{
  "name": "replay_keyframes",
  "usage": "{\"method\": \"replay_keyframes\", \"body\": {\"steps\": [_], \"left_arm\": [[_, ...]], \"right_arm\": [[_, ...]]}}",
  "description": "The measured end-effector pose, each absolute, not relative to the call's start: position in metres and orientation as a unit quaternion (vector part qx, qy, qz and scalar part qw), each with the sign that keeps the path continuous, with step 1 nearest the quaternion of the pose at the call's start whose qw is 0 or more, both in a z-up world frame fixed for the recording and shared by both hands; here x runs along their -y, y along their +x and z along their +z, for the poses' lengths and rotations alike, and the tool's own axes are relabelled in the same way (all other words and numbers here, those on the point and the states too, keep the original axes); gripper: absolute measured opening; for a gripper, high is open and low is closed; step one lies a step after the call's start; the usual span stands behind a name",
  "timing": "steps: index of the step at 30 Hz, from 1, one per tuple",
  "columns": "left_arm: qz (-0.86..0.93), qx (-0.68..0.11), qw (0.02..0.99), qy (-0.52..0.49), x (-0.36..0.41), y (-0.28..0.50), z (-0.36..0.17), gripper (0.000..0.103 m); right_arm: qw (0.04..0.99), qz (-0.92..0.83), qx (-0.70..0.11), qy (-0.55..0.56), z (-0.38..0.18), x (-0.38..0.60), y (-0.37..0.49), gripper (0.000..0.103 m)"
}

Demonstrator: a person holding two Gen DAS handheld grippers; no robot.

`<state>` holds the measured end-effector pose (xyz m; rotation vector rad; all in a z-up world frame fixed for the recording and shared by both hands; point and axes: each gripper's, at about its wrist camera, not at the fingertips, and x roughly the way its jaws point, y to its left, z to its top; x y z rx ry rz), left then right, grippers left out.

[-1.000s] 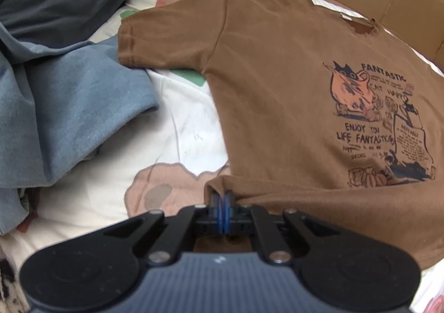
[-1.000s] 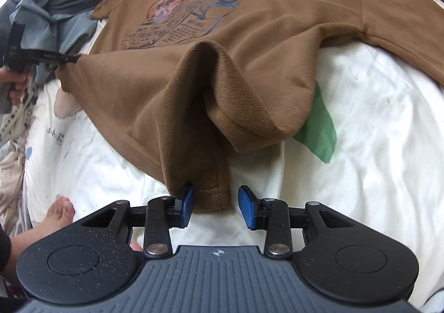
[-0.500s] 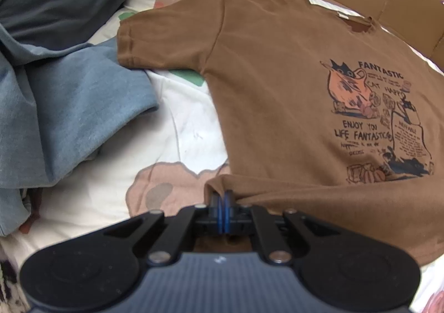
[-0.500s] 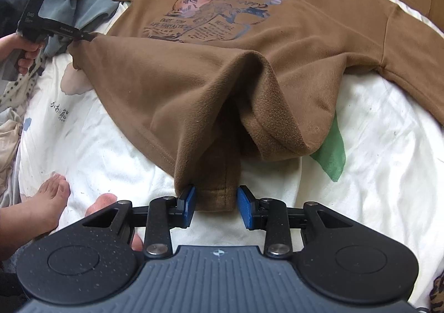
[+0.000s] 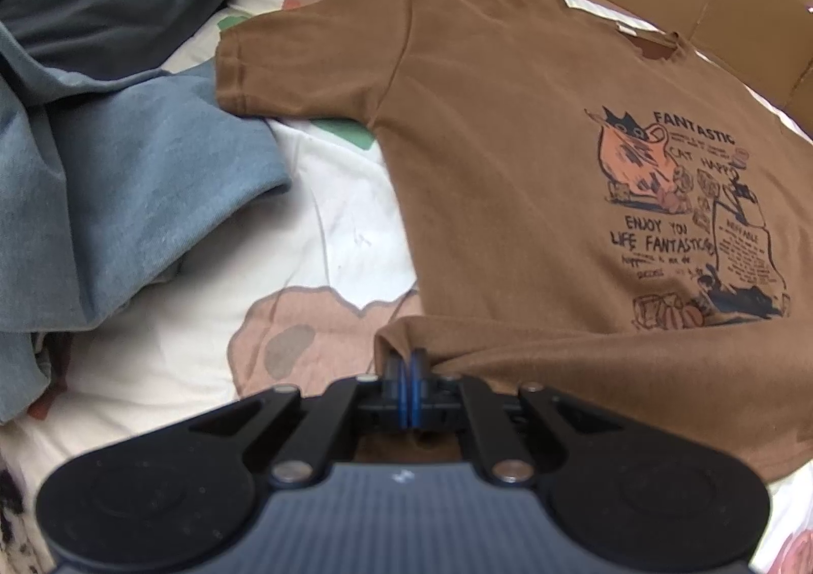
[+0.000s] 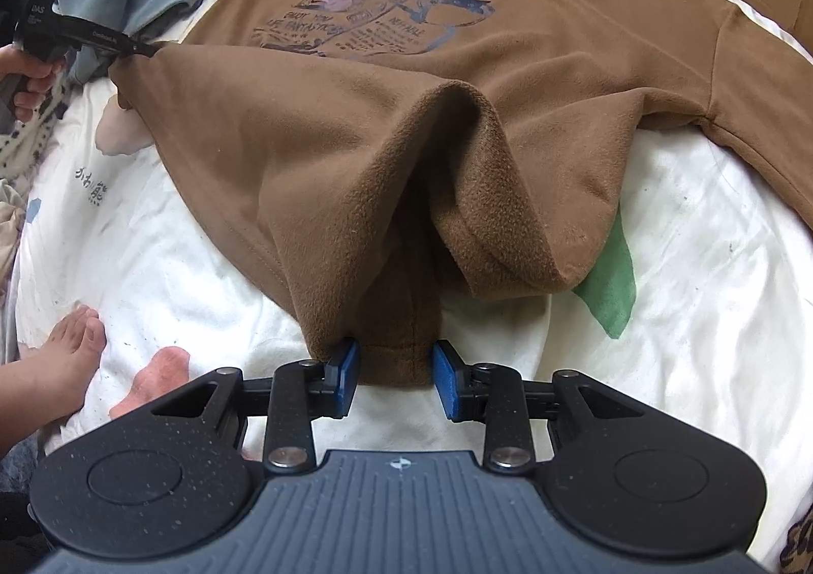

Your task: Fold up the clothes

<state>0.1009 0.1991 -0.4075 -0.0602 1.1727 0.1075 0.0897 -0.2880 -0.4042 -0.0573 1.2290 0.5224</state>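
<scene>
- While the brown shirt (image 6: 508, 81) lies print-up on the bed sheet (image 6: 711, 299), its near hem is lifted at both corners.
- Left tool (image 5: 405, 378) is clenched on the shirt's near left hem corner.
- Right tool (image 6: 395, 373) has its jaws parted, the near right hem corner bunched between them but not pinched.
- Both sleeves lie spread flat, and no fold shows across the body.
- Judging by this, the bottom-to-collar fold and the sleeves are left.
- Grey-blue clothes (image 5: 127, 177) sit heaped at far left, unfolded.

2 close wrist views, shared T-shirt (image 5: 508, 126)
</scene>
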Motion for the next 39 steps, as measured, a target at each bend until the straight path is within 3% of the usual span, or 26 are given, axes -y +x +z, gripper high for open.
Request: {"method": "replay_keyframes", "body": {"steps": [2, 6, 9, 17, 39], "left_arm": [[0.050, -0.553, 0.831, -0.029, -0.199, 0.100, -0.406, 0.003], [0.047, -0.552, 0.832, -0.030, -0.198, 0.098, -0.404, 0.003], [0.045, -0.552, 0.832, -0.030, -0.198, 0.096, -0.401, 0.003], [0.039, -0.551, 0.833, -0.033, -0.196, 0.090, -0.394, 0.002], [-0.037, -0.561, 0.825, -0.063, -0.182, 0.022, -0.307, 0.001]], "right_arm": [[0.784, 0.242, -0.571, -0.029, -0.406, 0.287, 0.091, 0.023], [0.786, 0.233, -0.572, -0.021, -0.409, 0.291, 0.092, 0.009], [0.788, 0.228, -0.572, -0.011, -0.410, 0.295, 0.092, 0.004], [0.798, 0.214, -0.562, 0.034, -0.390, 0.309, 0.082, 0.002], [0.799, 0.159, -0.542, 0.207, -0.282, 0.363, -0.005, 0.002]]}}
